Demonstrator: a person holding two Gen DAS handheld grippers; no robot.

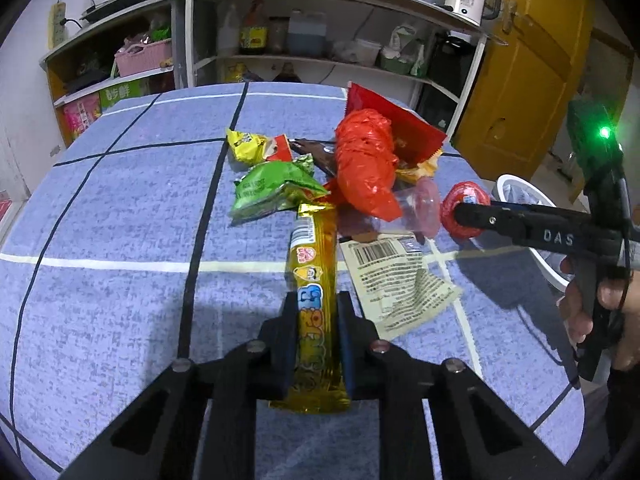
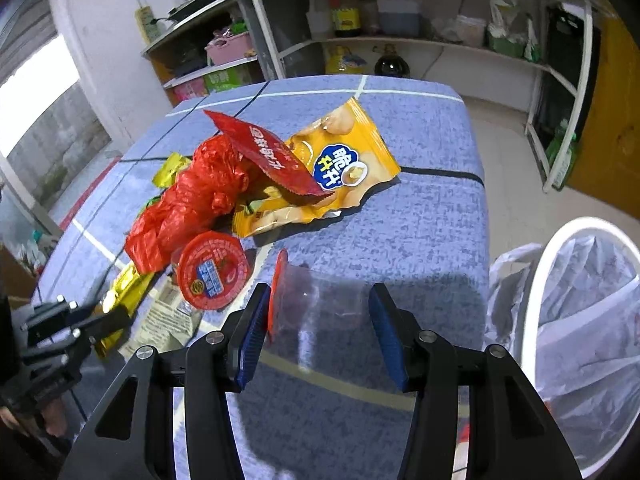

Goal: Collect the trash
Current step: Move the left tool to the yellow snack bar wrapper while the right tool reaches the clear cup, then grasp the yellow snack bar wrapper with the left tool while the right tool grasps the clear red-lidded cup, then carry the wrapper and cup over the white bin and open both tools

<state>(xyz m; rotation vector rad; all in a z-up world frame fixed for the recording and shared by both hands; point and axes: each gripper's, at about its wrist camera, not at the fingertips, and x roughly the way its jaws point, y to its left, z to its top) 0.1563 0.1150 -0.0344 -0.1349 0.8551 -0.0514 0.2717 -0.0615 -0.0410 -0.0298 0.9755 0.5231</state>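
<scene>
Trash lies heaped on a blue checked tablecloth (image 1: 120, 208). My left gripper (image 1: 316, 344) is shut on a long gold snack wrapper (image 1: 316, 280), also seen in the right wrist view (image 2: 120, 300). My right gripper (image 2: 316, 336) is open around a clear plastic cup (image 2: 320, 304) with a red peeled lid, lying on its side; the cup looks pink in the left view (image 1: 420, 208). Nearby lie a red foil lid (image 2: 212, 272), a crumpled red plastic bag (image 1: 364, 164), a green packet (image 1: 272, 188), a yellow chip bag (image 2: 340, 168) and a red packet (image 2: 264, 152).
A white bin with a clear liner (image 2: 580, 320) stands off the table's right edge. A beige printed wrapper (image 1: 396, 276) lies right of the gold one. A small yellow packet (image 1: 246, 144) lies further back. Kitchen shelves (image 1: 320, 60) and a yellow door (image 1: 532, 72) are behind.
</scene>
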